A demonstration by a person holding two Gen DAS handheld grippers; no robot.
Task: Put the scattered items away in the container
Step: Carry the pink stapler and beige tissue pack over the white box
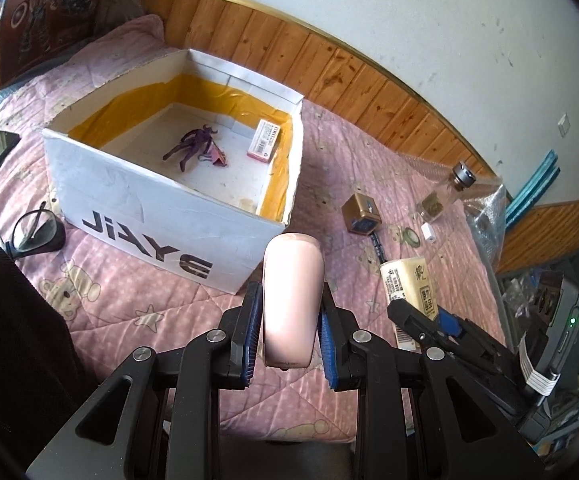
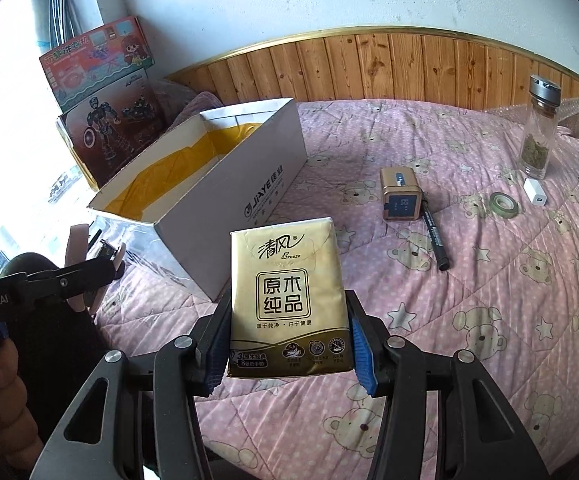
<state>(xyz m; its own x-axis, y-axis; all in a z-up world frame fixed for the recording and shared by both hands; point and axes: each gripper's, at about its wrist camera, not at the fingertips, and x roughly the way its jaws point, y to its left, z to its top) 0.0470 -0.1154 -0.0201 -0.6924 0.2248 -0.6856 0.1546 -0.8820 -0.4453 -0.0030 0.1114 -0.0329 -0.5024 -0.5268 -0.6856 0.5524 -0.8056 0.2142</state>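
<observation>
Showing both claws: each is clenched on one item above a bed with a pink bear-print quilt (image 2: 489, 264).
Left claw (image 1: 287, 334): its blue pads grip the two sides of a pale pink oblong case (image 1: 292, 292), held upright just in front of the near wall of the container; in the right wrist view the same claw (image 2: 89, 270) appears at the far left with the pink case (image 2: 76, 246) between its fingers.
Right claw (image 2: 287, 350): clenched on a gold tissue pack (image 2: 287, 296), printed face toward the camera, lifted clear of the quilt; in the left wrist view this pack (image 1: 409, 284) shows at the right with the right claw (image 1: 421, 320) on its lower end.
Container: a white cardboard box (image 1: 141, 216) with yellow tape along its inner walls, open on top, resting on the quilt.
Inside the box: a purple toy figure (image 1: 197, 148) lying on the floor and a small pink-and-white packet (image 1: 264, 141) near the right wall.
Items on the quilt: a gold cube device (image 2: 401, 200), a black marker (image 2: 433, 236) touching it, a tape roll (image 2: 503, 204), a white charger plug (image 2: 535, 195) and a glass bottle (image 2: 539, 128) holding green leaves, standing upright.
Left of the box: black-rimmed eyeglasses (image 1: 35, 234) on the quilt.
Behind the box: two toy cartons (image 2: 101, 96) leaning at the wall.
</observation>
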